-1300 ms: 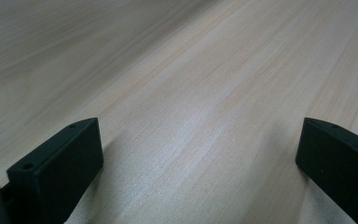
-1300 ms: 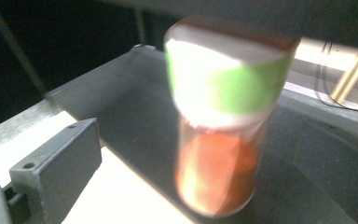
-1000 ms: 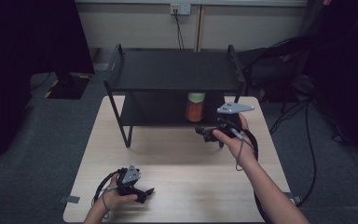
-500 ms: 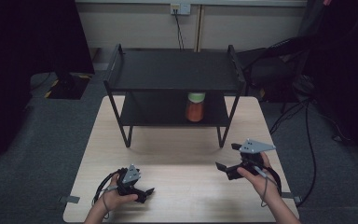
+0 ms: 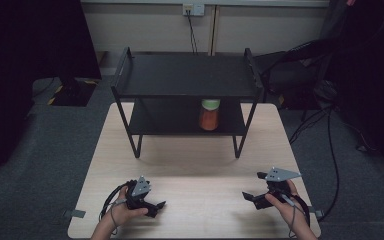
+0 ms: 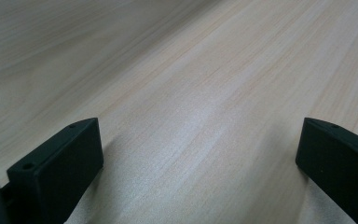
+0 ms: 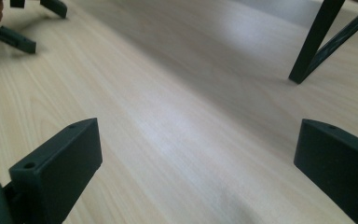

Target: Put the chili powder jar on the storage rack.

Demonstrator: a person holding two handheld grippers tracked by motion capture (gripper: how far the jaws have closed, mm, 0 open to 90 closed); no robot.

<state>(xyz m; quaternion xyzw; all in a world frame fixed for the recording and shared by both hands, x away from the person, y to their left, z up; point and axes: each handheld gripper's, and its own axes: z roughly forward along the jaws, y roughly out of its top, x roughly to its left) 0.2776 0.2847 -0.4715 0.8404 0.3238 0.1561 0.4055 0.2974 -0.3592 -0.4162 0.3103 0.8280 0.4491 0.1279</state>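
pale wood table (image 5: 195, 165) under everything here, grain running clear in both gripper views. at twelve o'clock on it stands a black two-tier metal shelf rack (image 5: 185, 75), top tier bare, and on the lower tier, toward its right end, sits an orange jar with a pale green lid (image 5: 209, 114), upright, between the rack's right legs and well apart from both hands. down at seven o'clock the left gripper (image 5: 156, 205) rests low on the table in the person's left hand (image 5: 122, 212), jaws pointing toward three o'clock; in the left gripper view its two black jaws stand wide apart with bare wood between them, grasping nothing. at five o'clock the right gripper (image 5: 247, 196) sits in the right hand (image 5: 285, 202), grey three-cornered plate on top, jaws pointing toward nine o'clock; in the right gripper view its jaws are spread wide too, nothing held, one rack leg (image 7: 314, 42) at upper right and the other gripper far off at upper left. cables trail back from both grippers.
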